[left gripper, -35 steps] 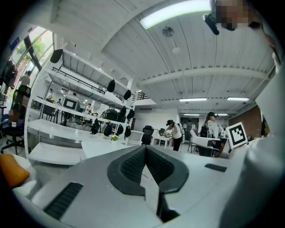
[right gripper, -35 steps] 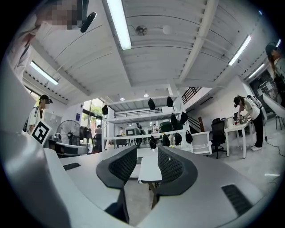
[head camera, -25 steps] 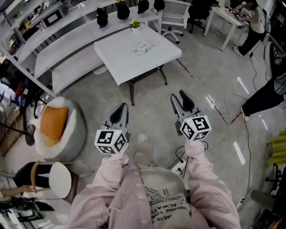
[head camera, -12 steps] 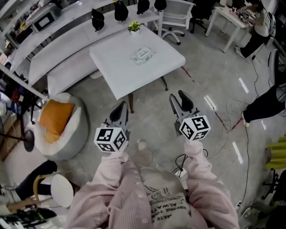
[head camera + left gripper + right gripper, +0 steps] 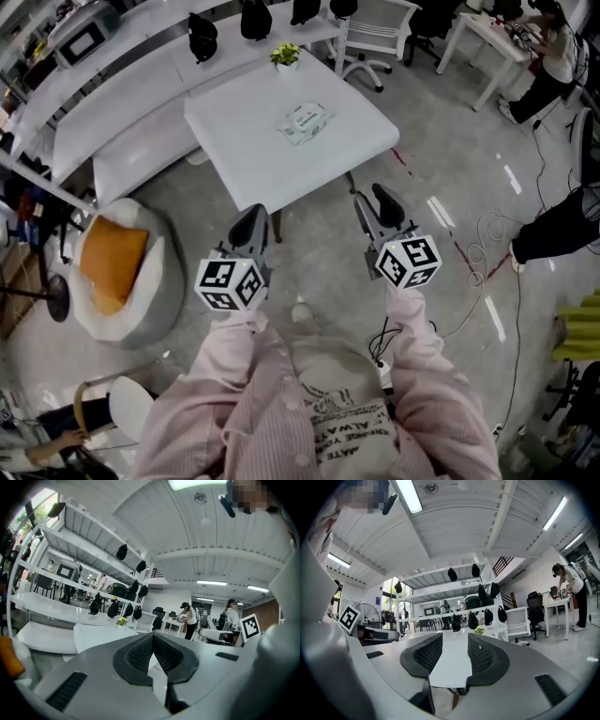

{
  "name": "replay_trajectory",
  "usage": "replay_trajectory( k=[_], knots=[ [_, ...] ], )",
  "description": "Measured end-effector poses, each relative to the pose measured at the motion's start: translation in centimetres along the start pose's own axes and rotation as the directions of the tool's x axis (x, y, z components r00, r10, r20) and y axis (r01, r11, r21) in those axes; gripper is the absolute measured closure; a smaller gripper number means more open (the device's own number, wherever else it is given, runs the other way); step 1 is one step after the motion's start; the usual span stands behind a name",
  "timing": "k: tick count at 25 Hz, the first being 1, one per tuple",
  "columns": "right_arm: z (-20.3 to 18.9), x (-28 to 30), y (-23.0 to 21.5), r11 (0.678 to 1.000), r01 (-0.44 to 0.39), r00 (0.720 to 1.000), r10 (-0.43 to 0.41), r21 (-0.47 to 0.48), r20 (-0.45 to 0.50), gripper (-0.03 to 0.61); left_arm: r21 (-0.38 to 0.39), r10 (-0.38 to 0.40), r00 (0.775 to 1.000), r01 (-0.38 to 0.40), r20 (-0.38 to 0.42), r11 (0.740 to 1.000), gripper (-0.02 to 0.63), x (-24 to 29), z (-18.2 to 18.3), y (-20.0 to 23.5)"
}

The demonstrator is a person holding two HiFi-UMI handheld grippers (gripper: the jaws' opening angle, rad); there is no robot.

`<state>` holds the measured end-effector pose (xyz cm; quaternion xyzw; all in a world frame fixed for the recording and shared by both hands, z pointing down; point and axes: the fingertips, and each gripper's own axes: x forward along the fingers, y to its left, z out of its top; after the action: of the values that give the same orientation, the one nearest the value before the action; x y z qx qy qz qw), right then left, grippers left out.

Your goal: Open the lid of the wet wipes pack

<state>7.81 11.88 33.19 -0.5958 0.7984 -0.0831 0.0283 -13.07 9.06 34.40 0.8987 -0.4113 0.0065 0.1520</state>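
The wet wipes pack (image 5: 305, 120), pale with a green-printed top, lies flat on the white square table (image 5: 253, 141), towards its far right part. Both grippers hang in the air over the floor, short of the table's near edge and apart from the pack. In the head view my left gripper (image 5: 249, 230) shows its jaws together with nothing in them. My right gripper (image 5: 377, 208) stands open and empty, with a gap between its pads. In the left gripper view the left gripper (image 5: 153, 637) points at the table (image 5: 93, 637). The right gripper (image 5: 455, 641) looks along the tabletop (image 5: 452, 663).
A small potted plant (image 5: 286, 54) stands at the table's far corner. A white bench and shelving (image 5: 131, 141) with black bags (image 5: 202, 36) run behind. A beanbag with an orange cushion (image 5: 117, 267) sits at the left. Cables (image 5: 469, 272) lie on the floor at the right, near a person (image 5: 553, 220).
The table and the pack have come nearer in the head view as I walked towards them. Both grippers keep the same pose and the same jaw states.
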Motion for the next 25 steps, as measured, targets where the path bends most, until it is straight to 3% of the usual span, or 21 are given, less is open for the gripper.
replay_trajectory(
  k=[14,25],
  knots=[
    [-0.9,5.6,-0.8,1.0,-0.006,1.0,0.006,-0.007,-0.03,0.442,-0.047,-0.011,1.0,0.01,-0.022,0.999,0.614,3.4,-0.4,3.9],
    [-2.4,12.1,-4.6,1.0,-0.013,0.998,0.014,0.013,-0.066,0.442,-0.079,0.003,0.998,-0.008,-0.06,0.997,0.614,9.1,-1.3,7.2]
  ],
)
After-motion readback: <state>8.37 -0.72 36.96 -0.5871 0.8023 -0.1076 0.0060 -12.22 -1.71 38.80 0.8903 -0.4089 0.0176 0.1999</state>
